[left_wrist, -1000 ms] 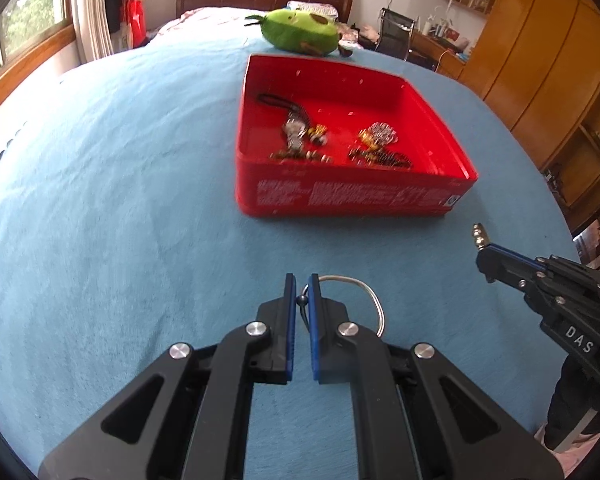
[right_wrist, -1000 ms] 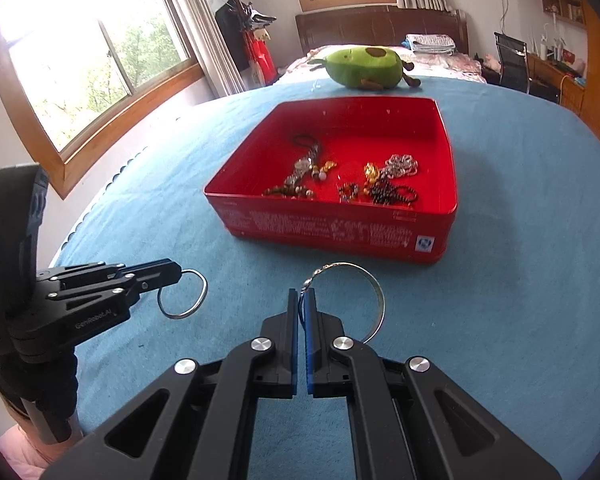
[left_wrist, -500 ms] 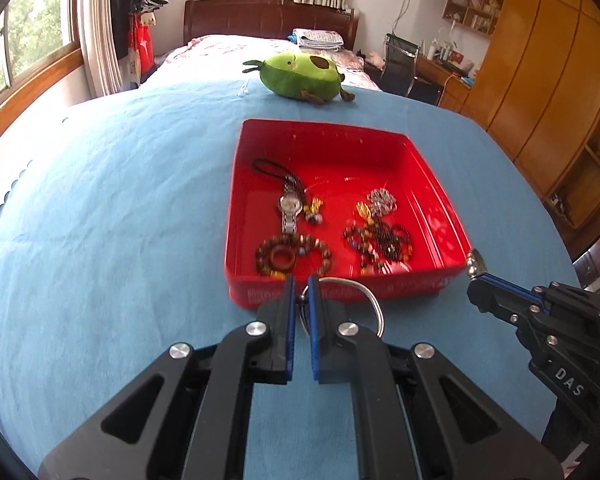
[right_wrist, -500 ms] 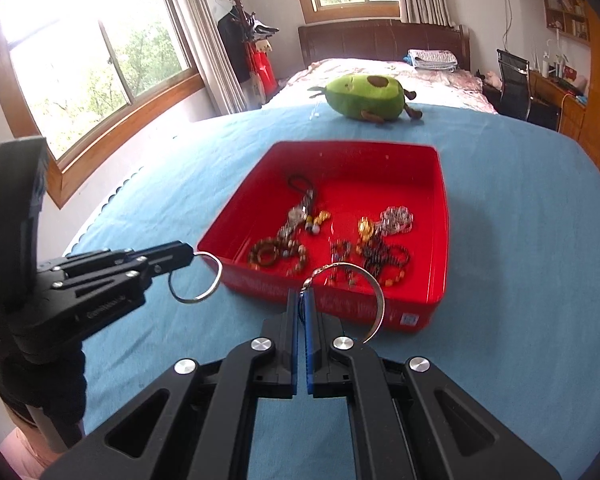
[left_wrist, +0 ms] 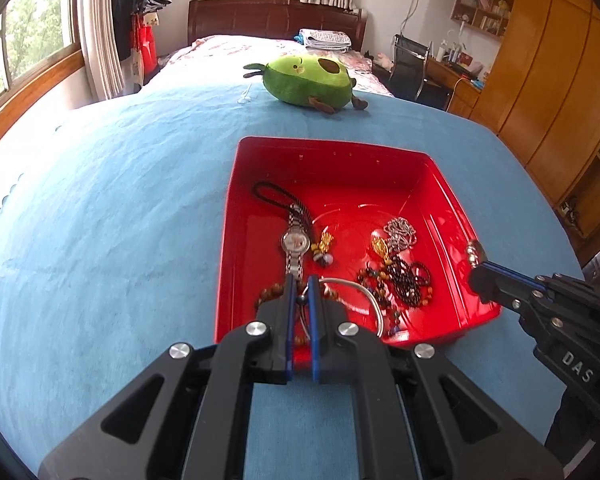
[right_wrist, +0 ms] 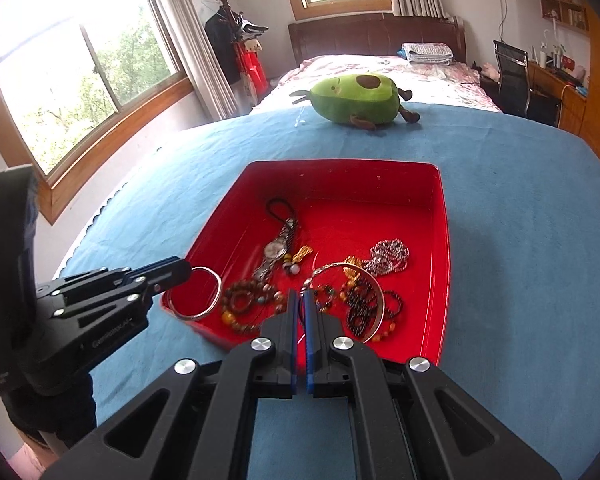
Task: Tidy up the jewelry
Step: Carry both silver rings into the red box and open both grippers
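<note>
Both claws are gripping silver bangles above the red tray (right_wrist: 440, 240): left claw (left_wrist: 302, 294) holding one bangle (left_wrist: 364, 296), right claw (right_wrist: 301, 300) another bangle (right_wrist: 376, 300), watch (left_wrist: 294, 242) at twelve o'clock.

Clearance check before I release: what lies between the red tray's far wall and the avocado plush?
Bare blue cloth, in both wrist views, from the red tray to the avocado plush; a tiny pale scrap lies beside the plush.
</note>
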`<state>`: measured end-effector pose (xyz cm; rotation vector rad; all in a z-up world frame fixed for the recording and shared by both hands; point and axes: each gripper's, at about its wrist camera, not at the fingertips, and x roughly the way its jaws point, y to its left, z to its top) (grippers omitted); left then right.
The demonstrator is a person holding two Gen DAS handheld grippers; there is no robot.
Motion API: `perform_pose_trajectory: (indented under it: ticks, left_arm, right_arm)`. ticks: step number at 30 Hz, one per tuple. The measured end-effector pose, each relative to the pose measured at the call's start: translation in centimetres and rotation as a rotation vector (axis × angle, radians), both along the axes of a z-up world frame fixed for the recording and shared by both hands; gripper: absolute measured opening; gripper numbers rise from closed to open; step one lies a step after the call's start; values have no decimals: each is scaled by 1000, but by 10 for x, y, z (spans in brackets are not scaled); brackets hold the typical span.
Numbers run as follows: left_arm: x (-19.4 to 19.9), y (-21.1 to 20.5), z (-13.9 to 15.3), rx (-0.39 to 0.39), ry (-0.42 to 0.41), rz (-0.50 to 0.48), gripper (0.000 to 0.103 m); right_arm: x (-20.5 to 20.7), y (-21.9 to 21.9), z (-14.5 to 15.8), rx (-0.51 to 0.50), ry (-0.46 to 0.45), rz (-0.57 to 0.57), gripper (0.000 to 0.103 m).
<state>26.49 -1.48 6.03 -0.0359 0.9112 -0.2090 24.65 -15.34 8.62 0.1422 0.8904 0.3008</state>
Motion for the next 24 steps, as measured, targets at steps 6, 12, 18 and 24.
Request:
perform_pose_trajectory:
  ticks: [6,12,18,24]
  left_arm:
    - [21,-8,-10,18,7,-14,4]
    - [37,-11,-22,48,28,-17,4]
    - [47,-13,-31,69,41,-17,4]
    - [54,-15,-38,79,53,-16,4]
  right_arm:
    - [35,-4,-22,-17,51,-10,2]
    - [57,-6,-44,-48,95,-17,2]
    - [65,-5,-50,-67,106,-9,2]
    - [71,-1,-54,-73,114,1,2]
